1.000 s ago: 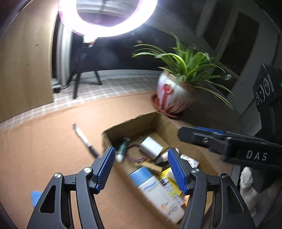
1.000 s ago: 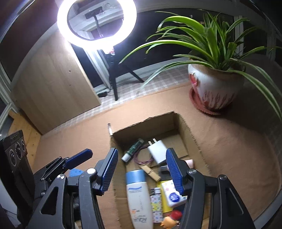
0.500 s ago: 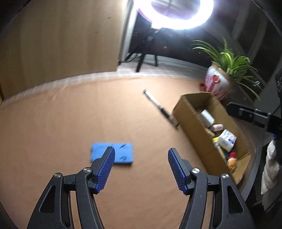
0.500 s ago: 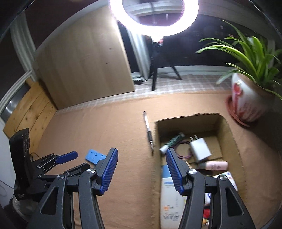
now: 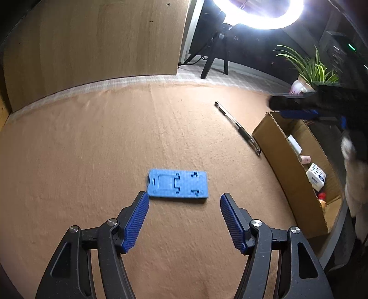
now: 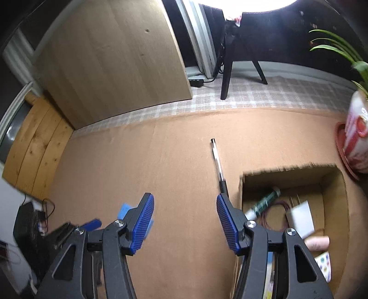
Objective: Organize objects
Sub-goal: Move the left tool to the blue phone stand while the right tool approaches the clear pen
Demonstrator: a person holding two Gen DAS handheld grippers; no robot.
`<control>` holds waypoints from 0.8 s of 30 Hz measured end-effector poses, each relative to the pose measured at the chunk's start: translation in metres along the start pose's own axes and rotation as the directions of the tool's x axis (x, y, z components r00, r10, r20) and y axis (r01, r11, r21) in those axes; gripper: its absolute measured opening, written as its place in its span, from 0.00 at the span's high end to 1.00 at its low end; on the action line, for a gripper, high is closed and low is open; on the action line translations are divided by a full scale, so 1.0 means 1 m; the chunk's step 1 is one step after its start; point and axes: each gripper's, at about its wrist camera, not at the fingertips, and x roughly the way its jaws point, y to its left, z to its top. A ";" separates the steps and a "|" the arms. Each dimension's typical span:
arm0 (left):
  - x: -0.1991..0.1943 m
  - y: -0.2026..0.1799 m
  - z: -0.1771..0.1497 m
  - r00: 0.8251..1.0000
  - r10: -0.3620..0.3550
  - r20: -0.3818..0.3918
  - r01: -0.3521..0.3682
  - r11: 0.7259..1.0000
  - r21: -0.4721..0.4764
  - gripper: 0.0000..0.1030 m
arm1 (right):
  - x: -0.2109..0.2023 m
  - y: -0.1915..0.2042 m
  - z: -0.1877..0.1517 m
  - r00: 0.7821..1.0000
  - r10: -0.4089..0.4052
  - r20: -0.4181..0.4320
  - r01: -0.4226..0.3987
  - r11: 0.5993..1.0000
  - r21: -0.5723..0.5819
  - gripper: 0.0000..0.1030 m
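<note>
Our left gripper (image 5: 184, 218) hangs unclenched with nothing between its blue pads, and the flat blue plate (image 5: 178, 184) lies just ahead of its tips. Our right gripper (image 6: 184, 220) is likewise released and empty; the pen (image 6: 218, 165) lies ahead of its right finger, beside the cardboard box (image 6: 240, 188), which sits to that claw's right and already holds several things.

We judge the plate the risk: it lies so thin on the mat that our pads may skid over it or push it away instead of catching its edges. The pen could roll if nudged.

Outward, the brown felt-like mat (image 5: 92, 149) covers the table. Beyond it stand a wooden panel (image 5: 92, 41), a ring light (image 5: 257, 18) and a potted plant (image 6: 356, 138).
</note>
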 end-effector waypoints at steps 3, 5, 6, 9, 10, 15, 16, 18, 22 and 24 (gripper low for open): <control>0.006 -0.004 0.011 1.000 -0.004 -0.005 0.004 1.000 0.012 0.34 | 0.022 -0.004 0.021 0.999 -0.030 -0.038 0.030 0.999 0.023 0.49; 0.010 -0.007 0.017 1.000 -0.002 -0.005 0.002 1.000 0.025 0.34 | 0.036 -0.006 0.031 0.996 -0.050 -0.069 0.052 0.998 0.038 0.49; 0.013 -0.008 0.019 1.000 -0.003 -0.007 0.003 1.000 0.027 0.34 | 0.045 -0.006 0.036 0.994 -0.059 -0.092 0.062 0.997 0.034 0.49; 0.021 -0.008 0.024 1.000 -0.002 -0.018 0.003 1.000 0.023 0.34 | 0.069 -0.004 0.045 0.983 -0.120 -0.136 0.123 0.992 0.015 0.49; 0.025 -0.007 0.026 1.000 0.003 -0.023 -0.002 1.000 0.023 0.34 | 0.075 -0.004 0.047 0.980 -0.142 -0.141 0.144 0.990 0.005 0.49; 0.038 -0.006 0.031 0.999 0.016 -0.040 -0.015 1.000 0.025 0.34 | 0.102 -0.003 0.056 0.962 -0.214 -0.170 0.212 0.977 -0.033 0.49; 0.040 -0.005 0.033 0.999 0.018 -0.039 -0.017 1.000 0.024 0.34 | 0.107 -0.004 0.056 0.959 -0.224 -0.176 0.220 0.975 -0.041 0.49; 0.043 -0.004 0.036 0.999 0.023 -0.040 -0.022 0.999 0.024 0.34 | 0.113 -0.003 0.057 0.953 -0.242 -0.183 0.236 0.970 -0.053 0.49; 0.053 -0.003 0.041 0.998 0.026 -0.055 -0.023 0.999 0.045 0.34 | 0.122 -0.007 0.058 0.953 -0.223 -0.204 0.218 0.975 -0.048 0.49; 0.057 -0.001 0.042 0.998 0.020 -0.063 -0.017 0.999 0.046 0.34 | 0.125 -0.007 0.058 0.958 -0.186 -0.220 0.180 0.983 -0.046 0.49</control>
